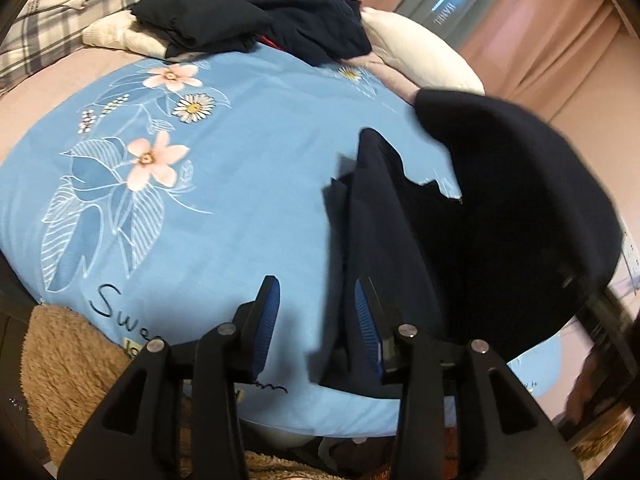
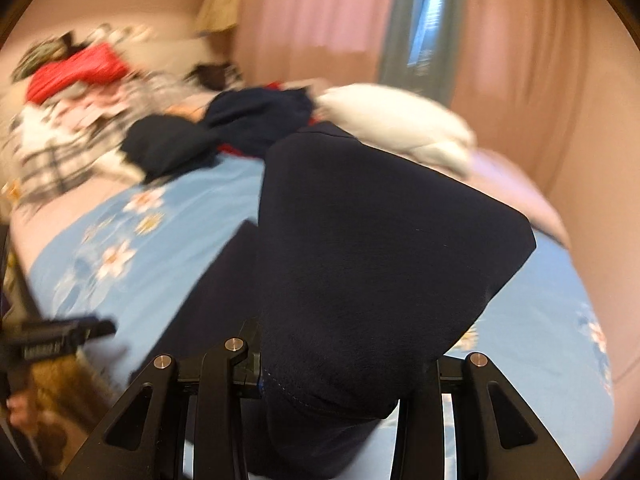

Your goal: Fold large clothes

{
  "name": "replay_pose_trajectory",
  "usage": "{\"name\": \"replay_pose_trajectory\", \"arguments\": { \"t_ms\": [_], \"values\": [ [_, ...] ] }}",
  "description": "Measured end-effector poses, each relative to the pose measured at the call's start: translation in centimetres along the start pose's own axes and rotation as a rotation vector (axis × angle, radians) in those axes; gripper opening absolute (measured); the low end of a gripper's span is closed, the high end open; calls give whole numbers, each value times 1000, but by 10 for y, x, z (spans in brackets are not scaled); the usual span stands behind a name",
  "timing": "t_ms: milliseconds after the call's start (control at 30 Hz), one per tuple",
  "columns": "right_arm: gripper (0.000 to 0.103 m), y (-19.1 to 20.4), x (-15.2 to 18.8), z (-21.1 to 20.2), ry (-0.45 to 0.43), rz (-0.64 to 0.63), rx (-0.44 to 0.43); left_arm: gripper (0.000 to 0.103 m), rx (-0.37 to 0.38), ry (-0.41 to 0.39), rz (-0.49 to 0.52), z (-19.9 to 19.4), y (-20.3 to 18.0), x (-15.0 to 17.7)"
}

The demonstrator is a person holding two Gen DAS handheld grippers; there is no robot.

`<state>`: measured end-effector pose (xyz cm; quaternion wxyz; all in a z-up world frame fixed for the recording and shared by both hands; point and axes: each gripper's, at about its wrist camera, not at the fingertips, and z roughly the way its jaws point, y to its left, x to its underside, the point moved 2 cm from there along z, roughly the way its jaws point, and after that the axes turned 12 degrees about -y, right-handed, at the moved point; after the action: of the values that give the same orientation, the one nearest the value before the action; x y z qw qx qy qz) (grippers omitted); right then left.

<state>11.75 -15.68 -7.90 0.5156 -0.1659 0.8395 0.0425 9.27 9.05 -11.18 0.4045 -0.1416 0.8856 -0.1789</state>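
A large dark navy garment (image 1: 480, 216) hangs lifted over the right side of the blue floral bedspread (image 1: 224, 184). My left gripper (image 1: 316, 320) is open, its blue pads apart, with a fold of the garment lying against the right pad (image 1: 366, 328). In the right wrist view the garment (image 2: 368, 264) drapes over my right gripper (image 2: 324, 376) and hides its fingertips. The left gripper (image 2: 60, 336) shows at the left edge there.
Dark folded clothes (image 1: 256, 20) and a white pillow (image 1: 416, 52) lie at the far end of the bed. A plaid blanket (image 1: 48, 24) is far left. A tan fleece (image 1: 68, 364) lies at the near edge. Pink curtains (image 2: 520, 60) hang on the right.
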Motion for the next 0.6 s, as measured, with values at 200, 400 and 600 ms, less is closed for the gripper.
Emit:
{"name": "replay_pose_trajectory", "arguments": {
  "t_ms": [200, 400, 600],
  "values": [
    [38, 32, 27, 25, 139, 13, -137, 41, -12, -23, -14, -8, 7, -9],
    [38, 41, 61, 37, 275, 81, -257, 46, 5, -22, 6, -8, 1, -14],
    [41, 41, 64, 33, 283, 126, -289, 52, 70, -41, 69, -9, -23, -29]
  ]
}}
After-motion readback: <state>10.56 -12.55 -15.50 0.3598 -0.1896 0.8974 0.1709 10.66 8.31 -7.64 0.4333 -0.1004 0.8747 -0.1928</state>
